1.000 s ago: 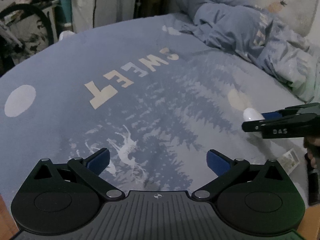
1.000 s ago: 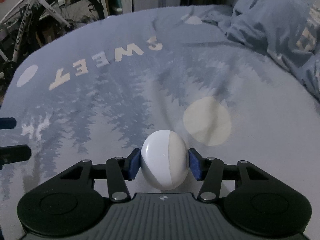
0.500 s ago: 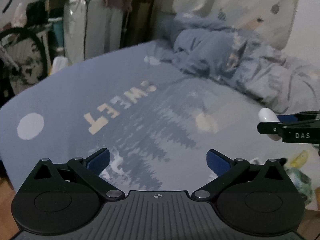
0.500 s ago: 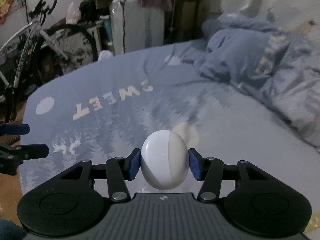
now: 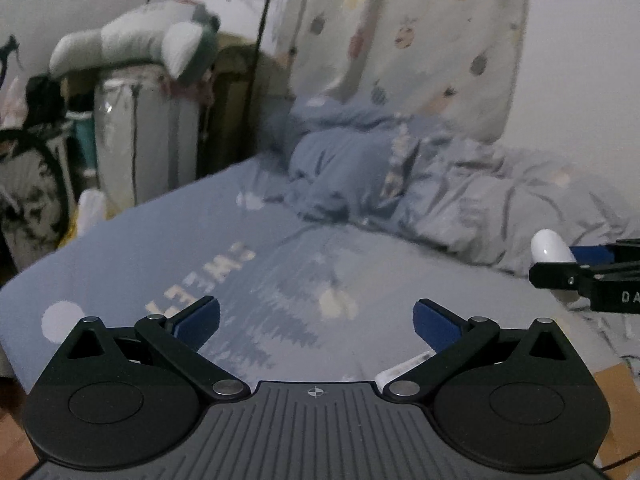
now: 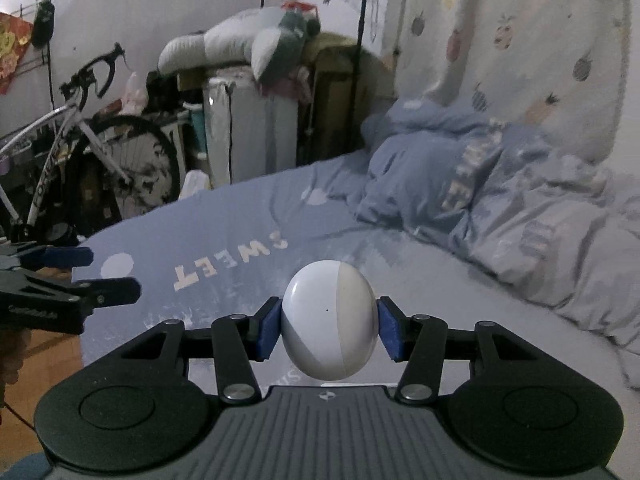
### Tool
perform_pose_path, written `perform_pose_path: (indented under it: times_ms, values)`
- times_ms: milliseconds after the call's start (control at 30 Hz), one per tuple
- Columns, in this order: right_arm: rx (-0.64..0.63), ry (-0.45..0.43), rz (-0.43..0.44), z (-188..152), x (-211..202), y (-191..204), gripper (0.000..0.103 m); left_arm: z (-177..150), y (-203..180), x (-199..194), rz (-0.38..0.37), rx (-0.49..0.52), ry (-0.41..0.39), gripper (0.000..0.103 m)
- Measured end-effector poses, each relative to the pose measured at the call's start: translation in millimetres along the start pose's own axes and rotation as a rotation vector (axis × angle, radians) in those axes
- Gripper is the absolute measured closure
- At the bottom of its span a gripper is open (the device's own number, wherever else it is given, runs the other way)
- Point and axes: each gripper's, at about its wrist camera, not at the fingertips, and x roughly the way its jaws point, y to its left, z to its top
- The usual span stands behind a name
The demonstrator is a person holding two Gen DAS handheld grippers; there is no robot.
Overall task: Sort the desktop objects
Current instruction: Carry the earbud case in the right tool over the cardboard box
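My right gripper [image 6: 329, 326] is shut on a white egg-shaped case [image 6: 329, 320], its blue pads pressing both sides, held in the air above the blue bedsheet [image 6: 248, 220]. In the left wrist view the same white case [image 5: 550, 246] shows at the right edge, held by the right gripper [image 5: 554, 262]. My left gripper [image 5: 316, 320] stands open with nothing between its fingers, high above the sheet printed with "SWEET" [image 5: 208, 280]. In the right wrist view the left gripper [image 6: 108, 274] appears at the left edge.
A crumpled blue duvet [image 6: 500, 208] lies on the right of the bed. A bicycle [image 6: 80, 152], a white appliance [image 6: 248, 128] with pillows on top and a clothes rail [image 6: 360, 40] stand behind the bed. A white label [image 5: 404, 368] lies below the left gripper.
Both grippers have risen and tilted up, so the bed sits lower and farther off and the room behind it shows. The right gripper still holds the white case; the left stays open.
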Motion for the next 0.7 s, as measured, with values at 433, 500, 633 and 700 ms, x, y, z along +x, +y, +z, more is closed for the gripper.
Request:
perform_pose_path:
  times_ms: [433, 500, 633, 700]
  values:
    - [0.059, -0.083, -0.074, -5.0, -94.1, -2.0, 0.052, 16.9, -49.6, -92.6, -0.114, 0.067, -0.113, 0.000]
    - [0.066, -0.095, -0.085, -9.0, -106.9, -0.7, 0.052, 13.9, -54.4, -105.8, -0.127, 0.075, -0.125, 0.000]
    - [0.069, -0.113, -0.106, -18.6, -128.8, 5.2, 0.052, 8.9, -65.1, -131.8, -0.163, 0.101, -0.151, 0.000]
    - [0.075, -0.119, -0.115, -23.3, -138.0, 6.8, 0.052, 4.8, -71.6, -143.4, -0.177, 0.118, -0.163, 0.000]
